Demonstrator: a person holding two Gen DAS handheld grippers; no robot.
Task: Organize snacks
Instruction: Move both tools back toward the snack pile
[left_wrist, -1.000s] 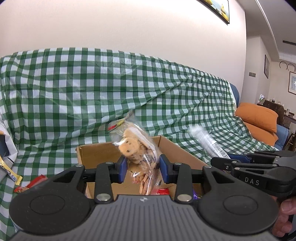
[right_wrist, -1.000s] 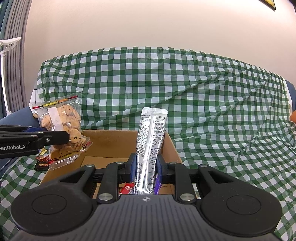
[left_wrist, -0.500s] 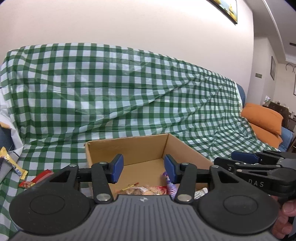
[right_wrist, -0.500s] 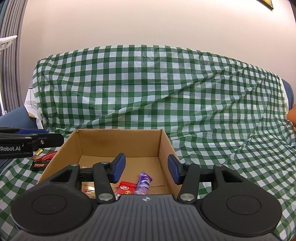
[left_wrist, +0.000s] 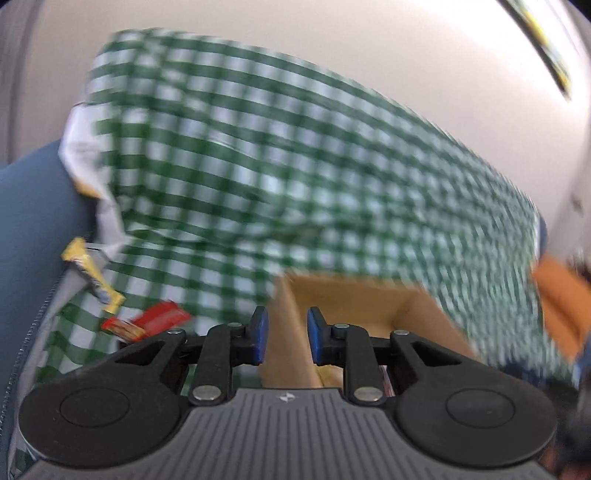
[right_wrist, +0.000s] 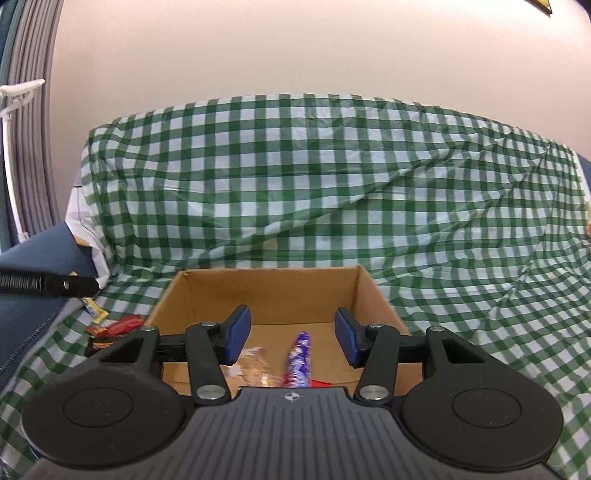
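Both hand-held grippers empty at the cardboard box

The right hand-held gripper (right_wrist: 291, 334) stands open with nothing between its blue pads, over the near edge of the cardboard box (right_wrist: 271, 291); just ahead and below it, inside the box, lie a purple wrapper (right_wrist: 300, 360), a clear bag of cookies (right_wrist: 255, 365) and a bit of red packet. The left hand-held gripper (left_wrist: 284, 334) has just been closing; its pads sit close together with a gap and grip nothing, with the box's left wall seen between them in a blurred view. To its left, on the green checked cloth (right_wrist: 314, 184), lie a red packet (left_wrist: 155, 319) and a yellow wrapper (left_wrist: 92, 273), outside the box.
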